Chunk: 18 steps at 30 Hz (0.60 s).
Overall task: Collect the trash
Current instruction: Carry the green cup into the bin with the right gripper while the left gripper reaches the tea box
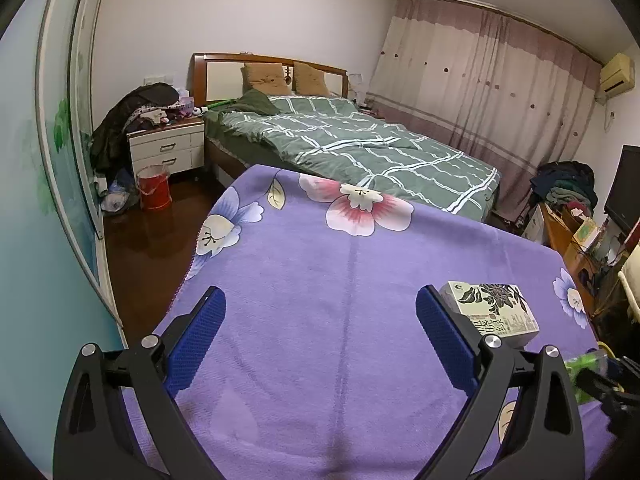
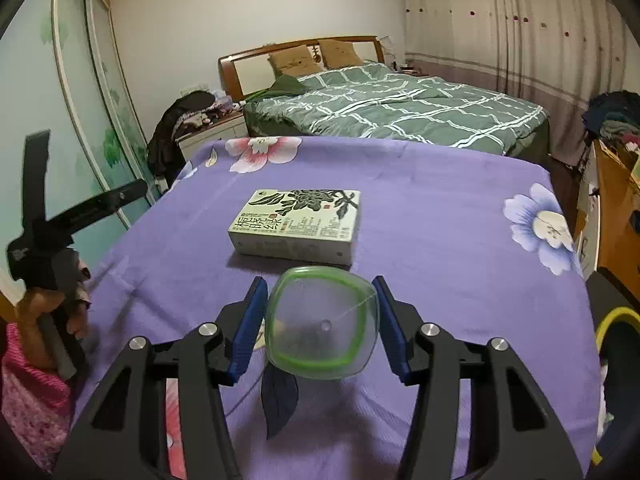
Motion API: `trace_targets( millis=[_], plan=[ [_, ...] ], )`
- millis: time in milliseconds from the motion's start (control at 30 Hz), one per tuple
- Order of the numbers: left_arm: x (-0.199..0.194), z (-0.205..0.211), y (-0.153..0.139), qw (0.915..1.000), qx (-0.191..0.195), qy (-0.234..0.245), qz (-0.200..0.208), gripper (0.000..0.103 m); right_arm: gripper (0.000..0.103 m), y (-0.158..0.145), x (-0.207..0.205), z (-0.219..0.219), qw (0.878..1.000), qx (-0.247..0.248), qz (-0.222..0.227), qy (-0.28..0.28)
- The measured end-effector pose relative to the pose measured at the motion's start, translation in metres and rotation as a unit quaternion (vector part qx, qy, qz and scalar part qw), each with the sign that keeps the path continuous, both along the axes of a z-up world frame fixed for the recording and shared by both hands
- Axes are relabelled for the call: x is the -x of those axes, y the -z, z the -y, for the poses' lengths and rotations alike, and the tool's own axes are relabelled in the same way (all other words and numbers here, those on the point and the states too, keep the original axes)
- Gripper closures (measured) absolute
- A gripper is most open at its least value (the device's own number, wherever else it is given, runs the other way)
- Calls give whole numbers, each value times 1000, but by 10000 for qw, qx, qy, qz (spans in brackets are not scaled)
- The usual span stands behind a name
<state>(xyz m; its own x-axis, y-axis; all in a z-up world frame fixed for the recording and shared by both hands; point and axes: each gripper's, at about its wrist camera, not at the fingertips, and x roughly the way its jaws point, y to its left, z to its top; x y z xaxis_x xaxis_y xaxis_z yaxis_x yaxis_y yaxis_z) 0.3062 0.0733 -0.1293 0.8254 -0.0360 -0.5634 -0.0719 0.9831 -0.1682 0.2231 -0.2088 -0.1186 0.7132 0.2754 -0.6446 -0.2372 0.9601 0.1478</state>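
Plastic bottle (image 2: 322,322), clear with a green band, sat base-forward between the blue pads of the right tongs (image 2: 322,320), which pressed on both its sides and held it above a purple flowered cloth (image 2: 440,208). Just beyond it lay a boxed book (image 2: 298,226) on the cloth. The left tongs (image 1: 320,320) stood wide open with nothing between them, over the near end of the same cloth; a green-checked bed (image 1: 360,148) lay far behind.

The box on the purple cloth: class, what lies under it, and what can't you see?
The box lies flat on the purple cloth. The cloth beneath it and the table under that are covered from view.
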Motion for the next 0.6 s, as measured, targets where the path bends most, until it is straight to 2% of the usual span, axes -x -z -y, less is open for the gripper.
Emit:
trace_targets(
  millis=[333,467,600],
  plan=[
    [1,6,0,9999,19,148,-39,8,52,-15,30,49,9974,88,200,680],
    [1,11,1,9996,-30,250,-91,8,52,-20,40,97,9908,73,263,1329],
    [-1,15,3,9993,-45,346,-139,8,52,-22,50,153,9755,227,283,2168]
  ],
)
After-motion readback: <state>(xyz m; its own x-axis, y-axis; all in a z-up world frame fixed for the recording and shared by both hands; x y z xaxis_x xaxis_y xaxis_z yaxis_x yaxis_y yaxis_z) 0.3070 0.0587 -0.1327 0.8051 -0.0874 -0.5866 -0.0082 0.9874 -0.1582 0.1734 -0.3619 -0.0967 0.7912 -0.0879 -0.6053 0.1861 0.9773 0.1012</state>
